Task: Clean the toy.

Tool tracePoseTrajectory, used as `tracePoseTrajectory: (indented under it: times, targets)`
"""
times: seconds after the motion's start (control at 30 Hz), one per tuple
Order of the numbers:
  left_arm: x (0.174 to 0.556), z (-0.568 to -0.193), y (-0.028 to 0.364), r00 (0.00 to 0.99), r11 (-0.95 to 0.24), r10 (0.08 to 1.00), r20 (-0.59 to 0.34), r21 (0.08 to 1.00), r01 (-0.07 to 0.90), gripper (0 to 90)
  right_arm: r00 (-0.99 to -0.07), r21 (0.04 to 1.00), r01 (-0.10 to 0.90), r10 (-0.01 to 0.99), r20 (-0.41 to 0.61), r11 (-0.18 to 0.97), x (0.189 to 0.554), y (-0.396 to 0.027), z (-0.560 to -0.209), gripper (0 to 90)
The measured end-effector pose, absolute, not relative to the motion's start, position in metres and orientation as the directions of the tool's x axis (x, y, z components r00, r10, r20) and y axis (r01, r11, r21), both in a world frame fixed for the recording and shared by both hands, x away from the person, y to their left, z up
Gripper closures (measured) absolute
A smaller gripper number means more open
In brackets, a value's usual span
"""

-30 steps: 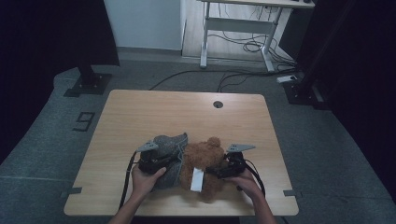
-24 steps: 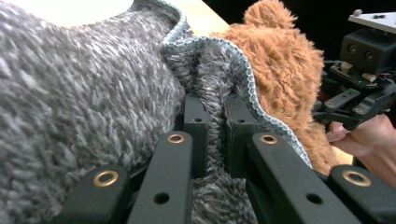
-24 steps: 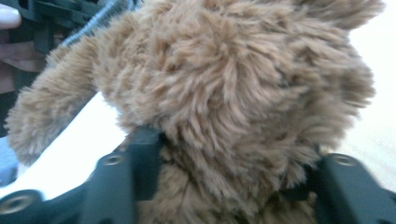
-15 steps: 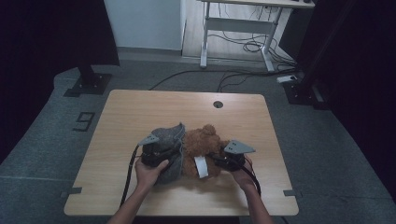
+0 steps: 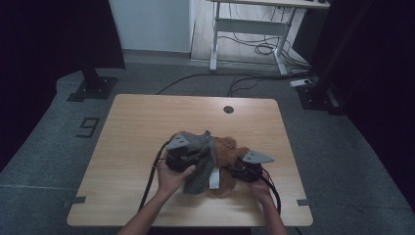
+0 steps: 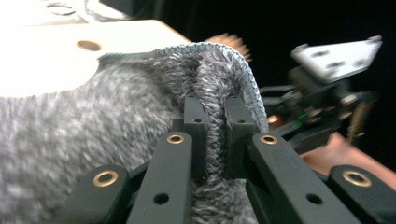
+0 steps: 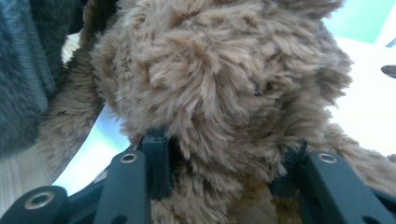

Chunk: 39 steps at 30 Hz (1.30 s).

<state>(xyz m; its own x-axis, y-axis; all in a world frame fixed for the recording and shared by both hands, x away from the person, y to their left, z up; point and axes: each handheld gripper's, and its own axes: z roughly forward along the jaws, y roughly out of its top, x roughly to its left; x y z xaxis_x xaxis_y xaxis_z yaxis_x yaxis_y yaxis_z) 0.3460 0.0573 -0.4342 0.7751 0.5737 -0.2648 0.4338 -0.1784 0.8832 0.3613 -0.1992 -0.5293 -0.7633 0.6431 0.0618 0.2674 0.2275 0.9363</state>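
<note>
A brown teddy bear (image 5: 227, 156) lies near the front middle of the wooden table (image 5: 147, 122), with a grey knitted cloth (image 5: 200, 161) draped over its left side. The left gripper (image 5: 182, 155) is clamped tight on a fold of that cloth; in the left gripper view the hemmed edge (image 6: 233, 51) arches over the two black jaws, which squeeze the wool flat between them. The right gripper (image 5: 244, 169) sits against the bear's other side. Its jaws have just been closing and then easing a little wider, and in the right gripper view they stand on either side of a plush lump of the bear (image 7: 219, 93), fur pressing against both; it looks like a grip, though the thick pile hides the pads.

A white tag (image 5: 214, 178) hangs from the bear between the two grippers. The cloth covers much of the bear in the high view, so which part of the bear the right gripper holds is hard to tell.

The tabletop has a small round cable hole (image 5: 228, 109) near its far edge. The table stands on grey carpet (image 5: 58, 161), which bears a dark marking shaped like a 9 (image 5: 89, 127) to the left. Behind stand a black stand base (image 5: 92, 88), a white desk frame (image 5: 244, 29) with loose cables (image 5: 254, 49) under it, and dark curtains on both sides.
</note>
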Motion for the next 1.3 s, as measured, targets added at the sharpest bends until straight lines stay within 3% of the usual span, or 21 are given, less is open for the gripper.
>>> tracePoseTrajectory:
  times: [0.2,0.37,0.63,0.87,1.03,1.3]
  targets:
    - [0.357,-0.461,0.001,0.773,-0.263,0.592,-0.228,0.852,0.453,81.6,-0.764,0.94,0.29,0.635,0.114,0.18,0.359,-0.201,-0.537,51.2]
    - [0.355,-0.473,0.007,0.769,-0.227,0.586,-0.254,0.86,0.457,82.1,-0.766,0.932,0.298,0.634,0.104,0.207,0.359,-0.206,-0.543,56.4]
    - [0.356,-0.466,0.057,0.699,-0.213,0.692,-0.179,0.875,0.434,81.8,-0.775,0.932,0.294,0.623,0.105,0.21,0.356,-0.21,-0.543,58.7]
    - [0.368,-0.47,0.121,0.604,-0.101,0.758,-0.247,0.87,0.483,81.6,-0.779,0.933,0.295,0.617,0.111,0.204,0.356,-0.216,-0.545,58.7]
    - [0.372,-0.469,0.155,0.535,-0.063,0.809,-0.245,0.868,0.492,81.3,-0.78,0.933,0.298,0.614,0.118,0.2,0.356,-0.216,-0.545,58.7]
    - [0.386,-0.5,0.18,0.442,-0.055,0.853,-0.276,0.796,0.603,81.3,-0.782,0.933,0.304,0.609,0.13,0.192,0.357,-0.217,-0.546,58.7]
